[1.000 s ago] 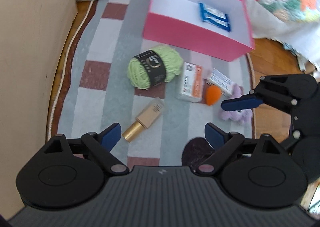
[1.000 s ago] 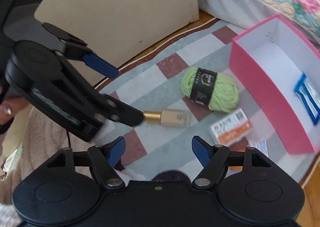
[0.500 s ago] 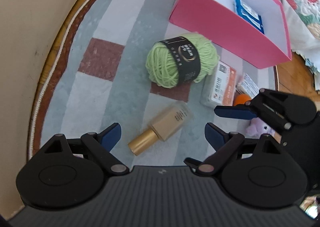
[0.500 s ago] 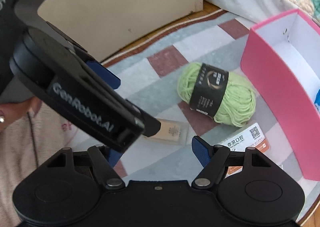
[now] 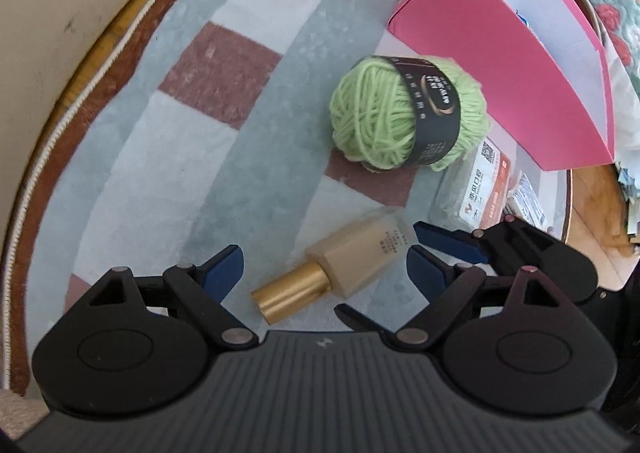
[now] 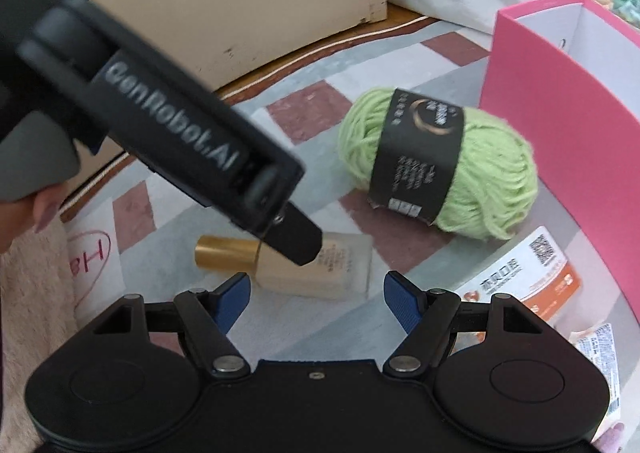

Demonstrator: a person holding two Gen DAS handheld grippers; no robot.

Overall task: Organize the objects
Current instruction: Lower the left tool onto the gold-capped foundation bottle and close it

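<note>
Items on the checked rug beside the pink box

Foundation bottle [image 5: 352, 260], gold cap, lies flat; green yarn ball [image 5: 408, 113] beyond it; orange-white packet [image 5: 478, 189] near the open pink box [image 5: 500, 53].

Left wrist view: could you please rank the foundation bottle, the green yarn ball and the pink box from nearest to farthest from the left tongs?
1. Foundation bottle: lying on the rug right between the open left tongs, gold cap toward the camera.
2. Green yarn ball: farther up the rug, slightly right.
3. Pink box: behind the yarn, upper right.
</note>
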